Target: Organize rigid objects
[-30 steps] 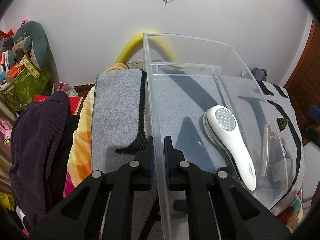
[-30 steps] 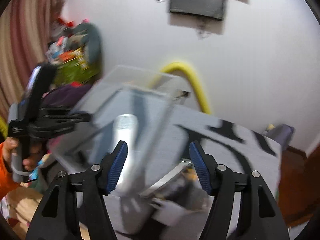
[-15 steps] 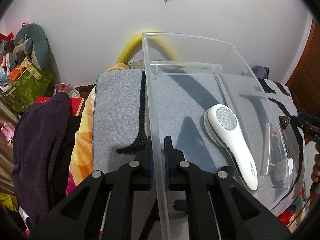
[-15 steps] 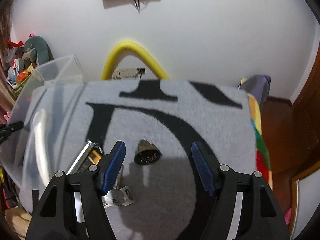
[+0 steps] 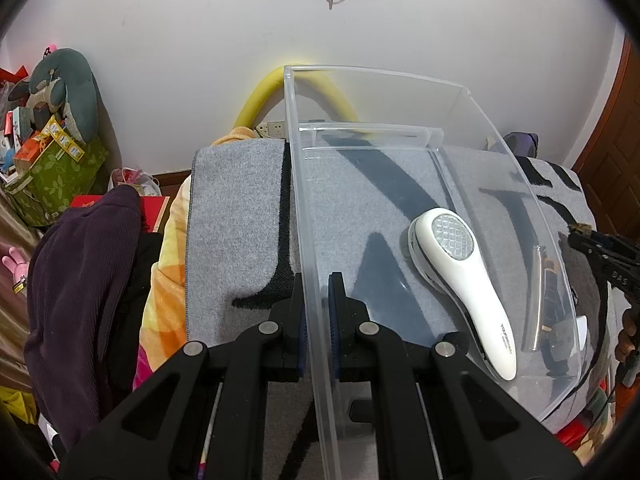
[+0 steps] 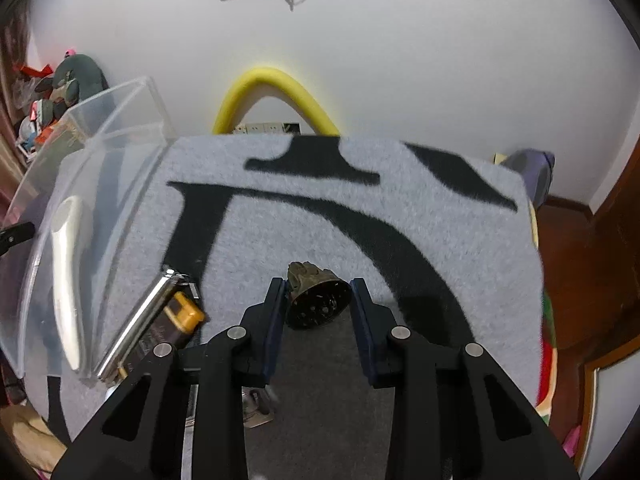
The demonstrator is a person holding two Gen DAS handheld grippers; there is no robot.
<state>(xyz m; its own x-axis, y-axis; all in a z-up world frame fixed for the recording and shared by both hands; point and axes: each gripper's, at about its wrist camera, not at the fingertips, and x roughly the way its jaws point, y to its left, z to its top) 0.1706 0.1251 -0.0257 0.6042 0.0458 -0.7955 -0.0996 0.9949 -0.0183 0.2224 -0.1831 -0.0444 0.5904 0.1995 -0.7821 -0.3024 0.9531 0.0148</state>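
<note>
My left gripper [image 5: 317,280] is shut on the left wall of a clear plastic bin [image 5: 296,184], which rests on the grey and black rug [image 5: 236,208]. A white handheld device [image 5: 460,272] lies inside the bin. My right gripper [image 6: 318,286] has closed around a small dark bronze bell-shaped object [image 6: 316,300] on the rug [image 6: 440,240], its pads at the object's sides. A silver harmonica [image 6: 140,324] and a brown and yellow block [image 6: 172,328] lie to the left, beside the bin [image 6: 80,184].
A yellow foam tube [image 6: 272,92] arches against the white wall behind the rug. Dark purple clothing [image 5: 80,280] and a green bag [image 5: 52,180] sit to the left. A wooden door [image 6: 600,280] is on the right. Small metal items [image 6: 256,404] lie under my right gripper.
My right gripper swung from the bin over to the bronze object, moved down onto it and narrowed around it. My left gripper kept still, holding the bin wall.
</note>
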